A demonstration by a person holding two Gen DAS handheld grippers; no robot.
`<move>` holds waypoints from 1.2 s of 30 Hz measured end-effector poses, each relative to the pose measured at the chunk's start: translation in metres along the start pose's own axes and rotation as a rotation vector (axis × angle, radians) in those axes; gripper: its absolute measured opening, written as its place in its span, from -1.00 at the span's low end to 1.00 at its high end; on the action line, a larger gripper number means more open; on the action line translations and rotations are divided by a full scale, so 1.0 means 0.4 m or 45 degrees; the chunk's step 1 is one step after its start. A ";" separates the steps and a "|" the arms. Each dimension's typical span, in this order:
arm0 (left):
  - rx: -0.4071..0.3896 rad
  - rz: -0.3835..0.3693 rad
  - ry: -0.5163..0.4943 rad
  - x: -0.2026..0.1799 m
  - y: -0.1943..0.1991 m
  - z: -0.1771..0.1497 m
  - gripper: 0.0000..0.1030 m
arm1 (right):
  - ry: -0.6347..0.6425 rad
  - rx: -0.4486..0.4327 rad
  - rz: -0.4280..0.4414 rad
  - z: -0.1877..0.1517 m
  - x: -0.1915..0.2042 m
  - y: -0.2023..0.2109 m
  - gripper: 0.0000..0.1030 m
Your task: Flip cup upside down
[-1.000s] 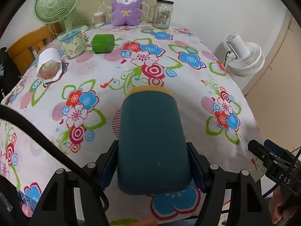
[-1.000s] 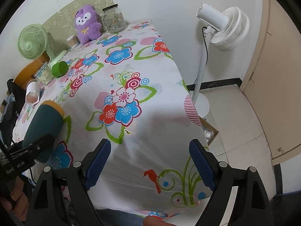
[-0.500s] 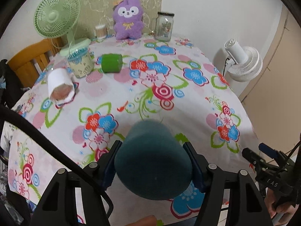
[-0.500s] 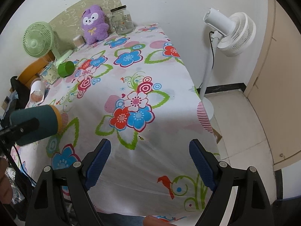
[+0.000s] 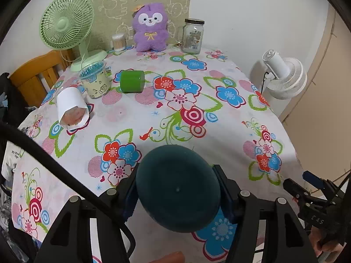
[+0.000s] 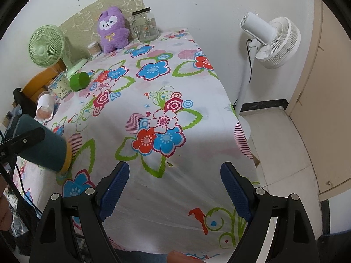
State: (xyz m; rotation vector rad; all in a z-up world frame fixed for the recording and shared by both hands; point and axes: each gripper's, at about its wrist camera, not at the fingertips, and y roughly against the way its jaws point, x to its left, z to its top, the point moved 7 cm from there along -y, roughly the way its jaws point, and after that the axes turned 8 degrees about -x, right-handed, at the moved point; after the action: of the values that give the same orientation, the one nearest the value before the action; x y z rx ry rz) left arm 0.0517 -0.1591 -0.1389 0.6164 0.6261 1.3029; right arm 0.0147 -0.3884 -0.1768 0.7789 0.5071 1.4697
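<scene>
My left gripper (image 5: 177,188) is shut on a dark teal cup (image 5: 178,188), held above the near edge of the floral table. In the left wrist view the cup's closed bottom faces the camera and hides its mouth. In the right wrist view the cup (image 6: 41,149) is tilted, with its yellow rim pointing down and right toward the tablecloth (image 6: 153,100), close to the cloth. My right gripper (image 6: 175,188) is open and empty over the table's near right part.
A green cup (image 5: 132,81) lies on its side at the back left, beside a patterned cup (image 5: 95,83) and a white cup (image 5: 71,107) on its side. A green desk fan (image 5: 65,22), purple plush (image 5: 150,32) and glass jar (image 5: 193,36) line the back. A white floor fan (image 6: 272,41) stands on the right.
My left gripper has lifted and turned the teal cup from lying sideways to mouth pointing away and downward. The right gripper has stayed open and drawn back slightly.
</scene>
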 end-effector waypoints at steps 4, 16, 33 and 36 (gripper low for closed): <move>-0.003 -0.007 0.014 0.005 -0.005 0.002 0.24 | 0.002 0.002 0.000 0.000 0.001 0.000 0.69; -0.004 0.004 0.026 0.037 -0.045 0.035 0.23 | 0.073 -0.031 0.062 0.030 0.084 -0.001 0.69; 0.028 -0.024 0.068 0.080 -0.094 0.083 0.20 | 0.312 -0.169 0.286 0.088 0.260 0.008 0.69; 0.039 -0.025 0.064 0.080 -0.101 0.088 0.21 | 0.322 -0.163 0.323 0.093 0.285 -0.003 0.69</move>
State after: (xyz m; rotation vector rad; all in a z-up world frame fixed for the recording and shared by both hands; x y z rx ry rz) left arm 0.1092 -0.1362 -0.1462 0.6025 0.6932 1.2956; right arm 0.0504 -0.2818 -0.1353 0.5735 0.5114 1.8317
